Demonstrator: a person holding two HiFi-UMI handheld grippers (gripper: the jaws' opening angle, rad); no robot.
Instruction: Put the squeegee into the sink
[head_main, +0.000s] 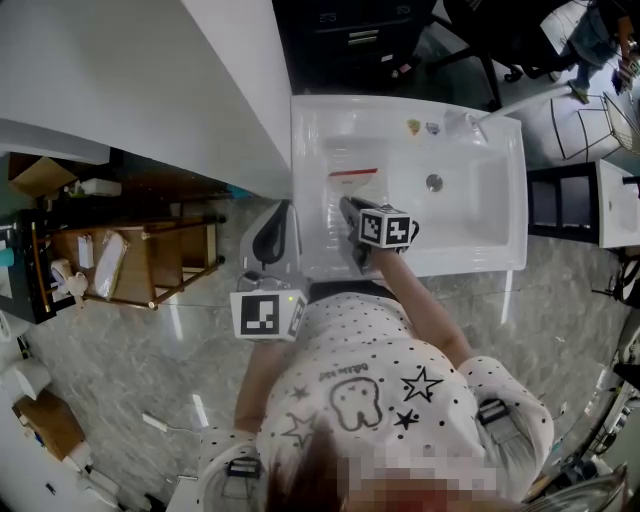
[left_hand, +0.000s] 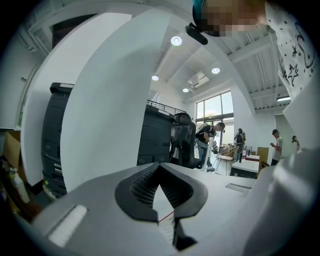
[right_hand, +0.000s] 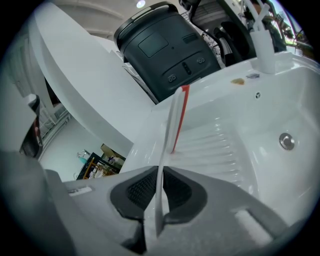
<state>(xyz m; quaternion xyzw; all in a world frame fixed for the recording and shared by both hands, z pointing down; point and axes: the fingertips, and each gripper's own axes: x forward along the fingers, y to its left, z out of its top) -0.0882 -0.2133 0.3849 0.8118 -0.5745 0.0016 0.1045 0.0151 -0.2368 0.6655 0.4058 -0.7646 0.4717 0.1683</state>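
Downward, right tool (right_hand: 159, 192) tilts — gripping squeegee (right_hand: 174, 120) over sink (right_hand: 280, 100).

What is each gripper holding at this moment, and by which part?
The right gripper is shut on the squeegee, gripping its thin near end, opposite the red edge, over the sink. The left gripper is shut and holds nothing.

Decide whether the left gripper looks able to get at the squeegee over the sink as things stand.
Probably yes, after a turn. The left gripper sits just outside the sink's rim with nothing between it and the squeegee, but its fingers are shut and point elsewhere, and the right gripper holds it.
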